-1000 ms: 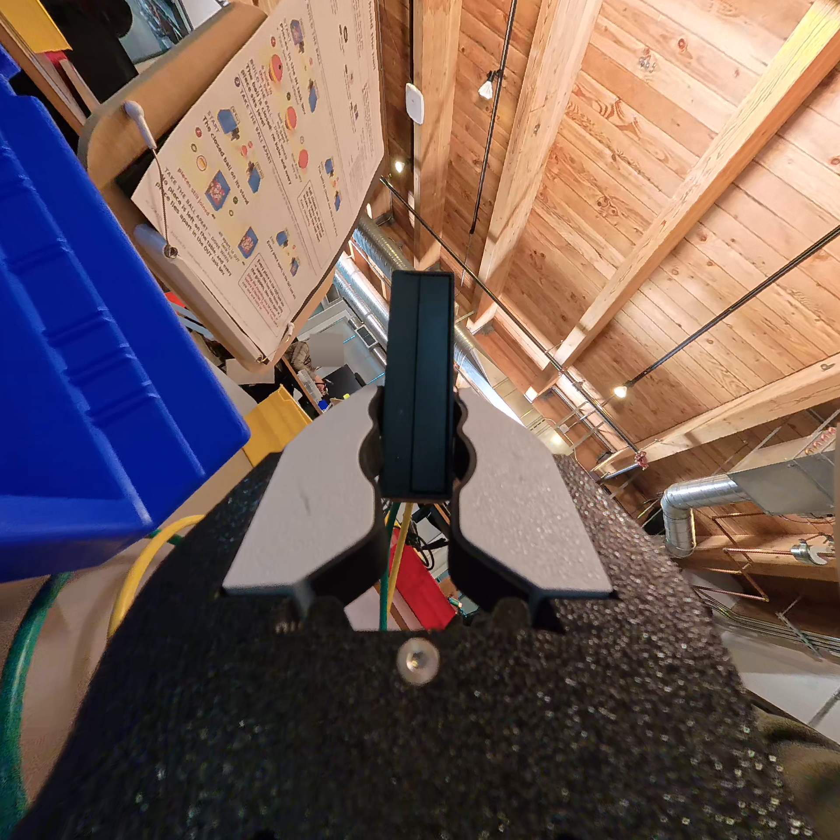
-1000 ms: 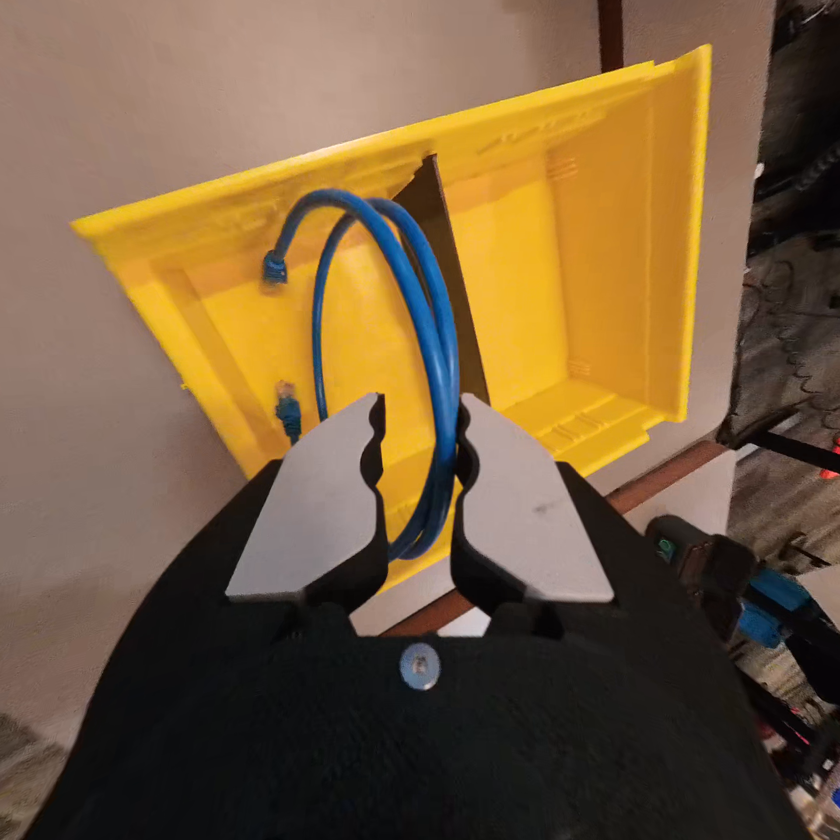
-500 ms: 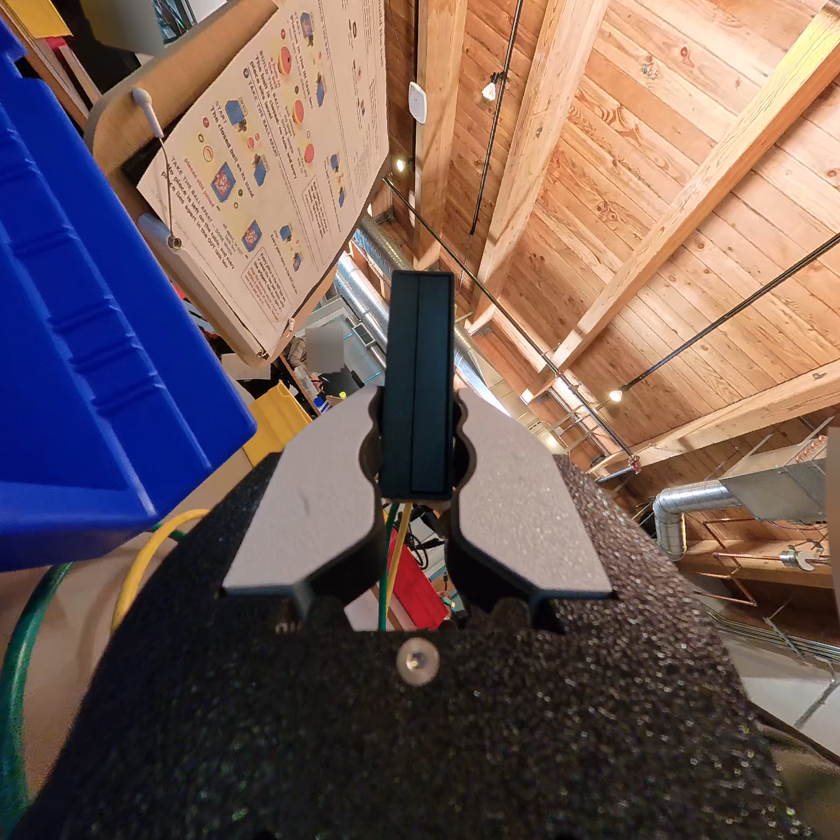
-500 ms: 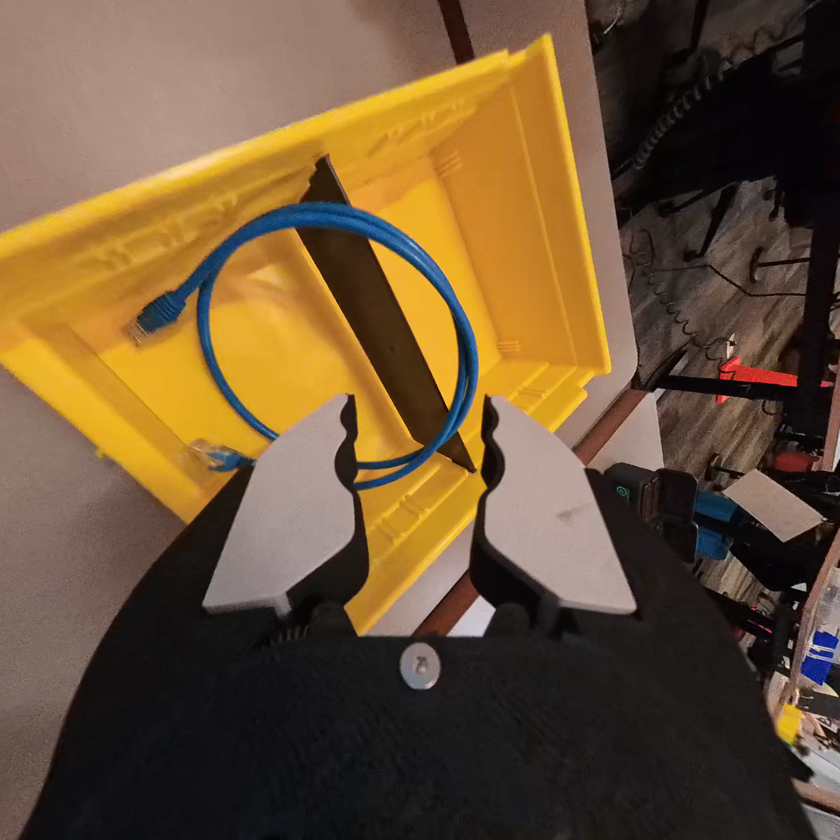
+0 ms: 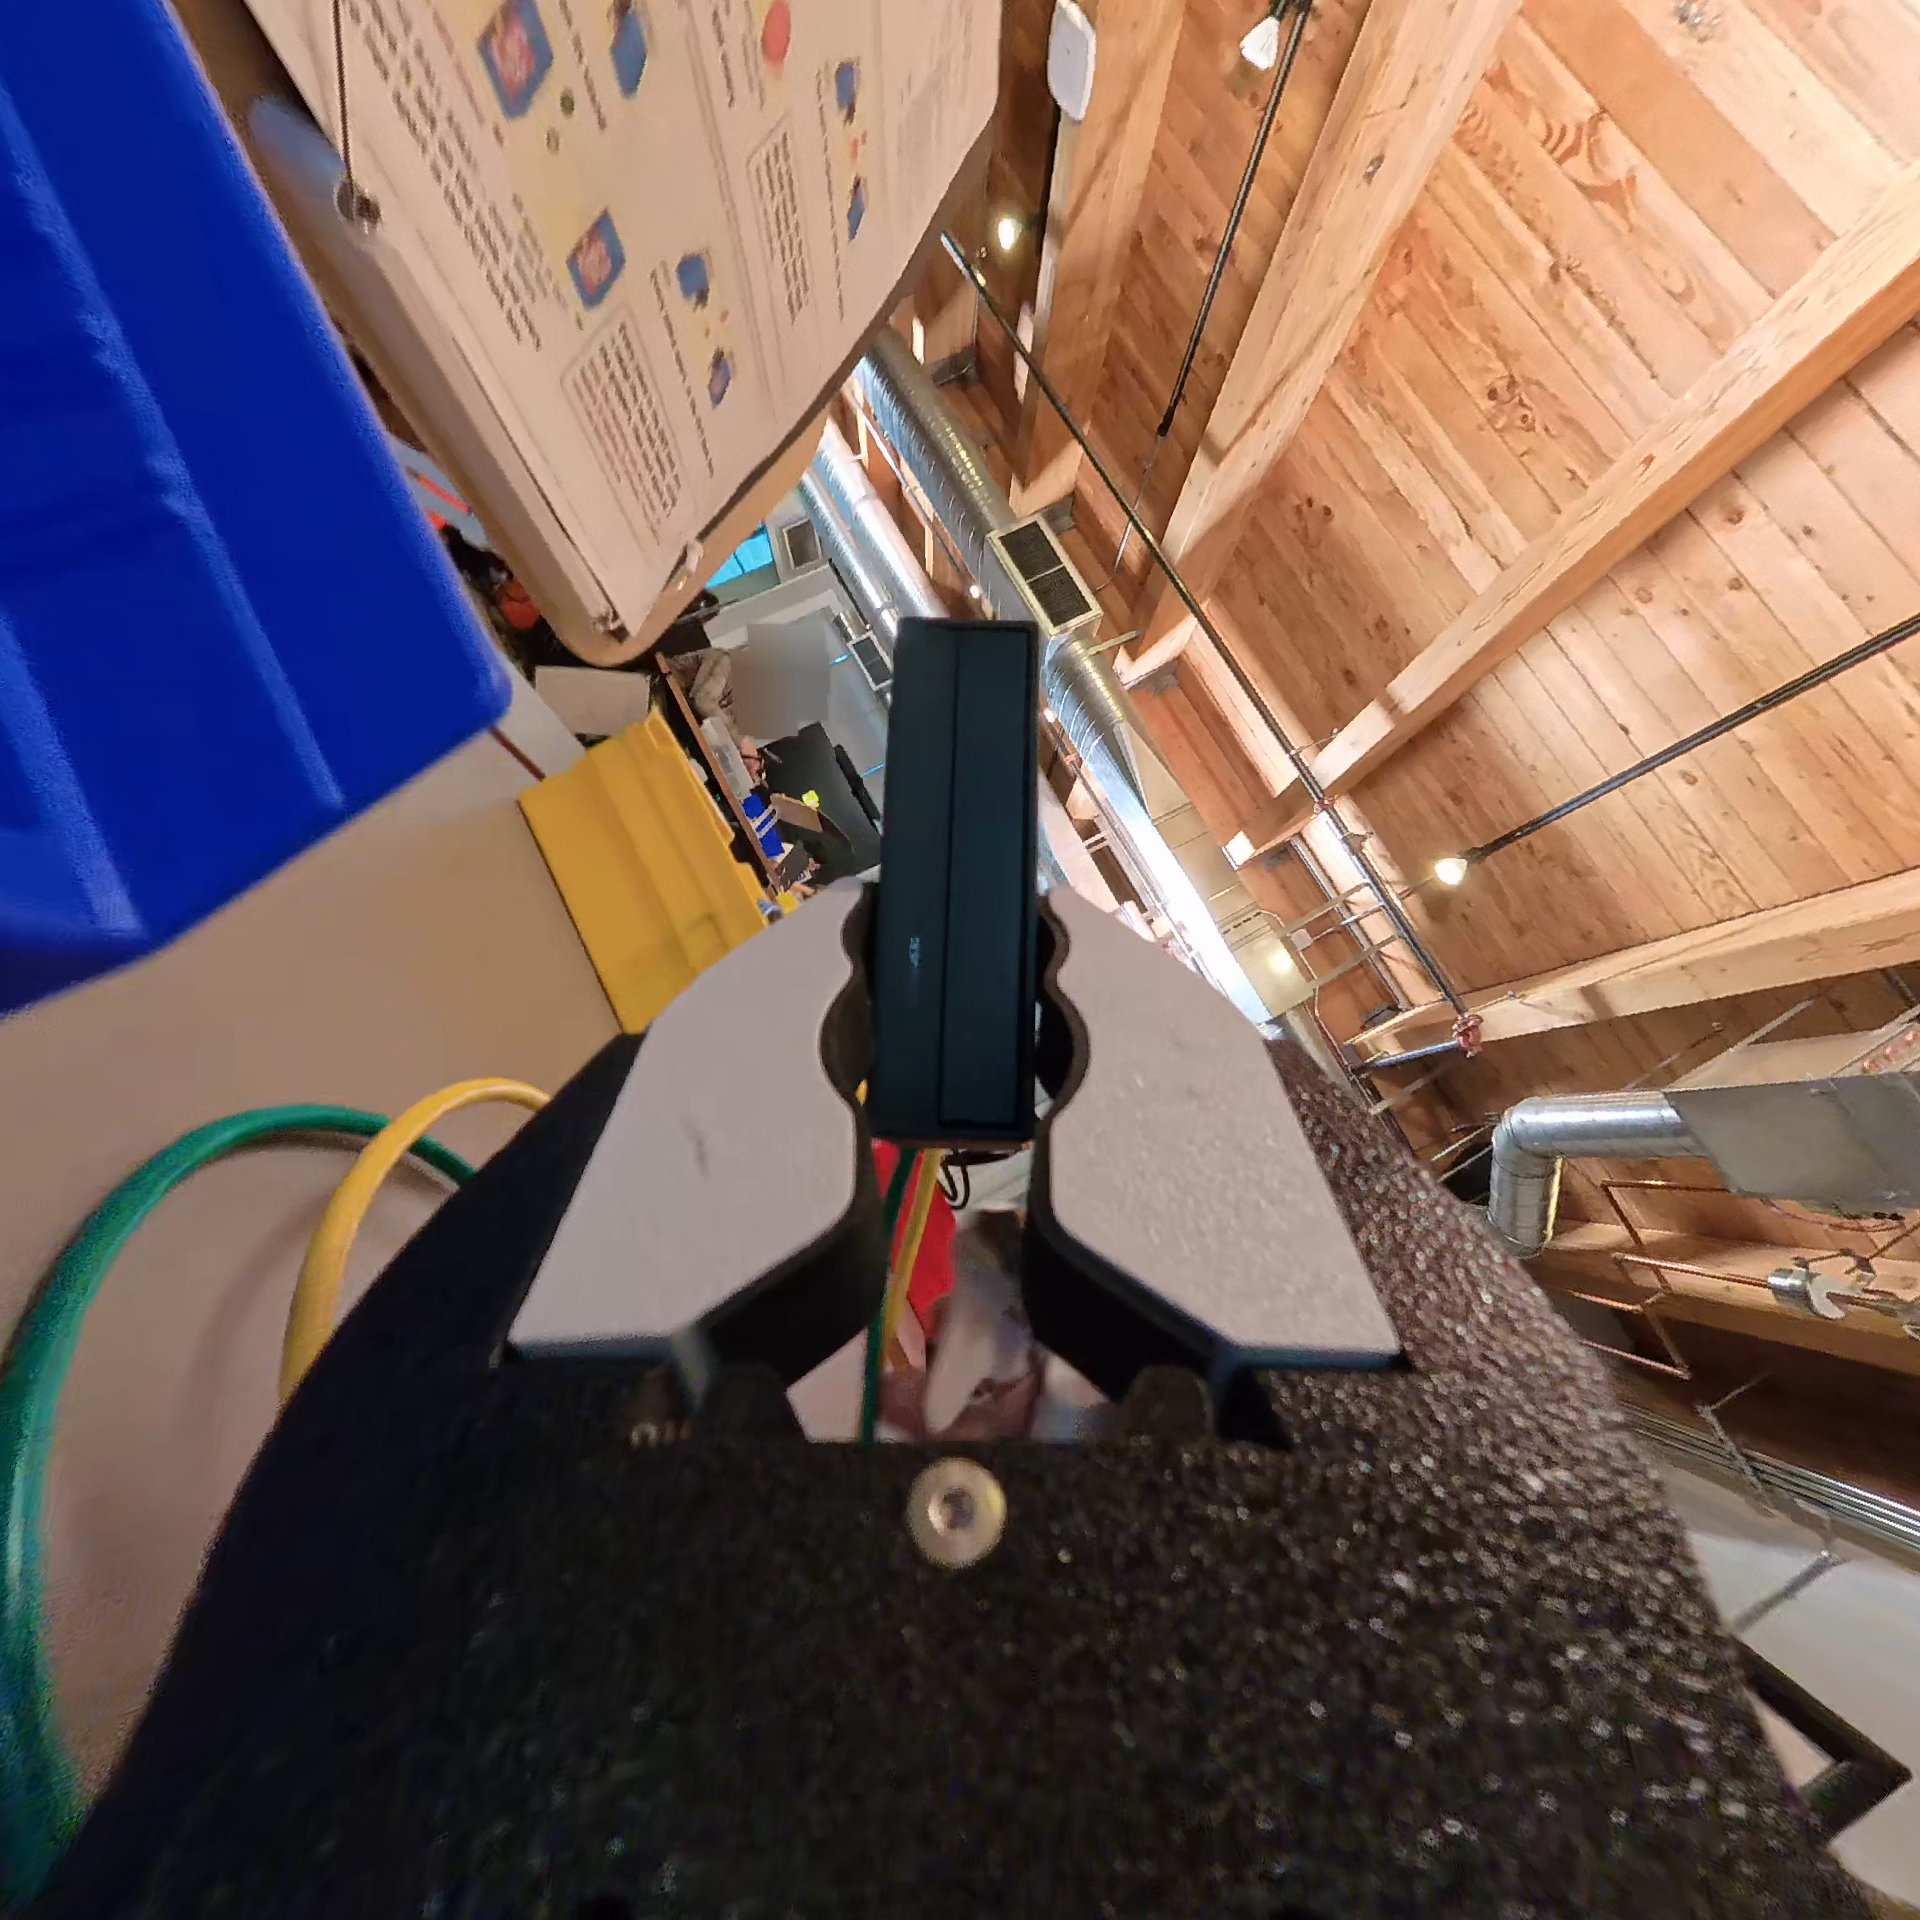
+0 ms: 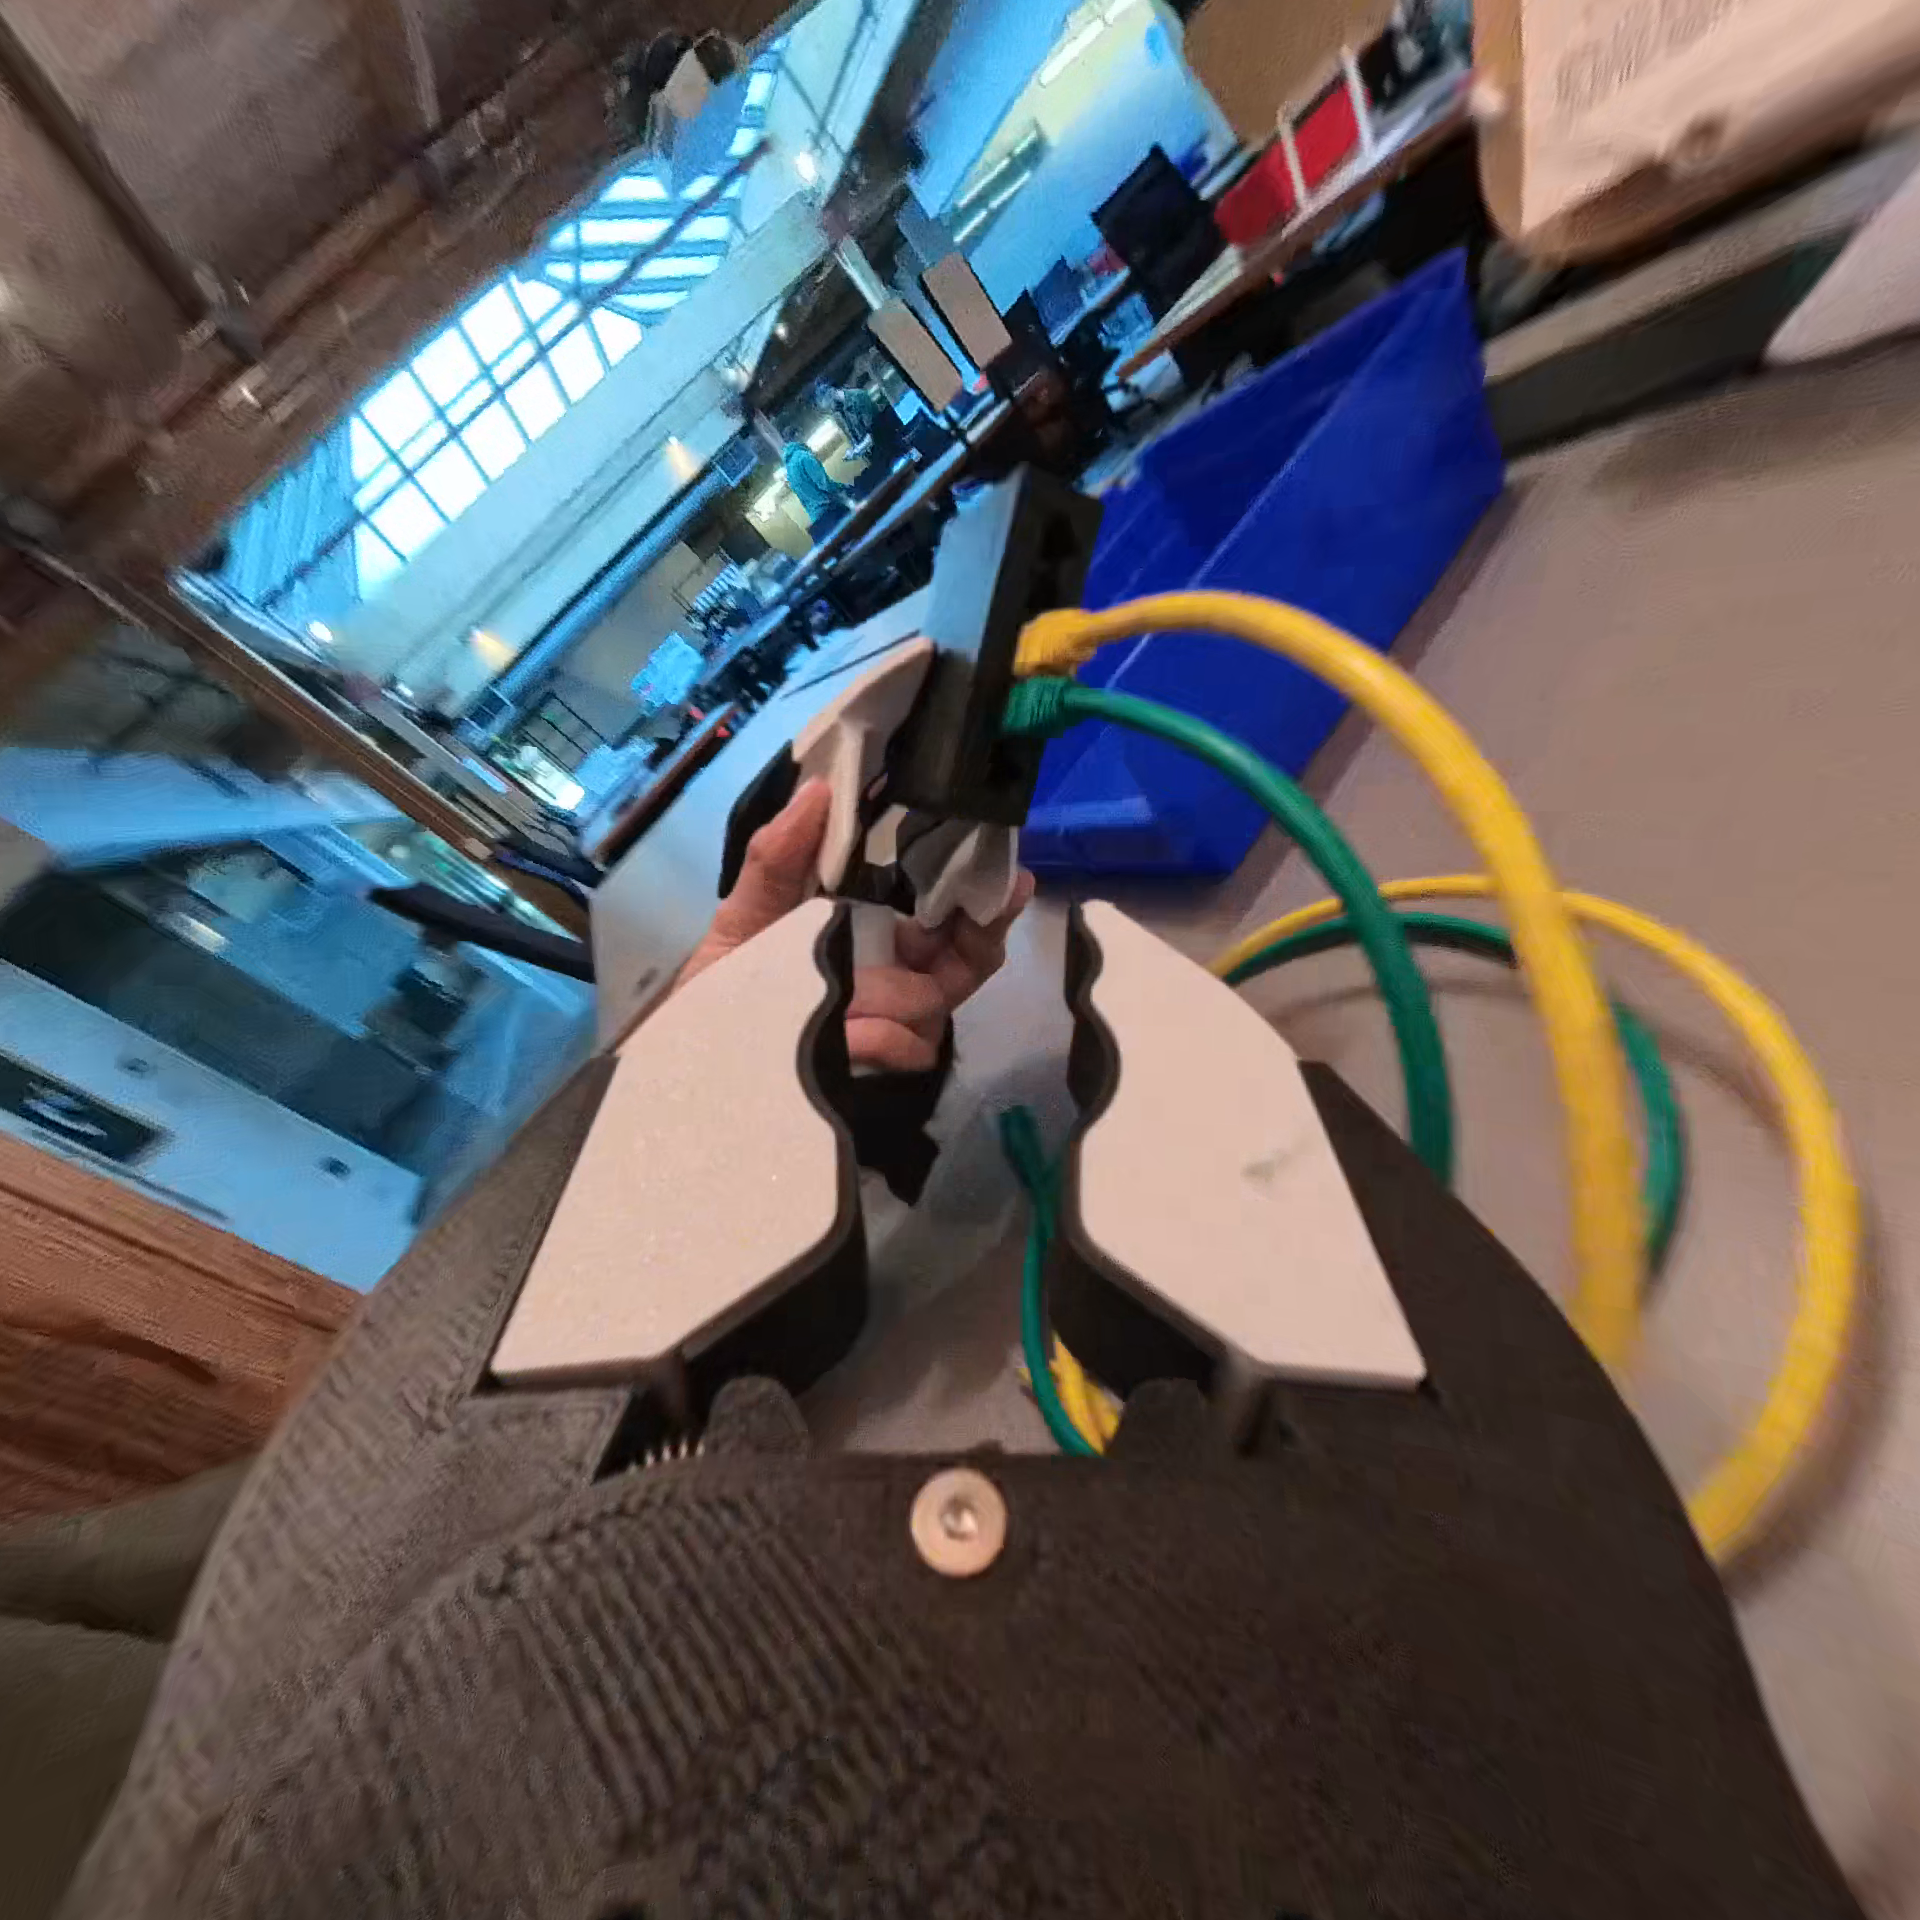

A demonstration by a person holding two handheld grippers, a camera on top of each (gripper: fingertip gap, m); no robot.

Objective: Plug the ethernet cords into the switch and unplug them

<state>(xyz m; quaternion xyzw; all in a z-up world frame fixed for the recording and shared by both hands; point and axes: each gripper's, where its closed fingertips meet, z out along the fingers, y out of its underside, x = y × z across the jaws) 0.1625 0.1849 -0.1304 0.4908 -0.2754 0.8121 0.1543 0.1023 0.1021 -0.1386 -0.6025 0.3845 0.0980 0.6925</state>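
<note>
The left hand-held gripper [image 5: 954, 997] is clamped on a black ethernet switch [image 5: 956, 883], which stands upright between its grey fingers [image 5: 717, 1143] and is raised off the tabletop [image 5: 260, 1008], tilted towards a wooden beamed ceiling [image 5: 1507, 416]. In the right wrist view the same switch [image 6: 997, 665] shows side on, held up by the left hand-held gripper [image 6: 904, 821] and the person's hand [image 6: 894, 987] beneath it.

Two cords are plugged into the switch's port face: a yellow ethernet cord [image 6: 1455, 790] in the upper of the two ports and a green ethernet cord [image 6: 1330, 831] just below it. Both arch away and down to loose overlapping loops lying on the tabletop [image 6: 1714, 644]. In the left wrist view the green cord [image 5: 62, 1299] and the yellow cord [image 5: 332, 1205] curve across the tabletop's left part, and both also run down behind the switch between the fingers.

The right hand-held gripper [image 6: 956, 997] is open and holds nothing, pointing at the raised switch; a stretch of green cord lies just inside its right finger [image 6: 1226, 1184].

A blue plastic bin [image 6: 1299, 582] sits on the tabletop behind the switch; it fills the left edge of the left wrist view [image 5: 156, 520]. A yellow bin [image 5: 644, 862] sits farther back, and a printed poster board [image 5: 665, 260] leans overhead.
</note>
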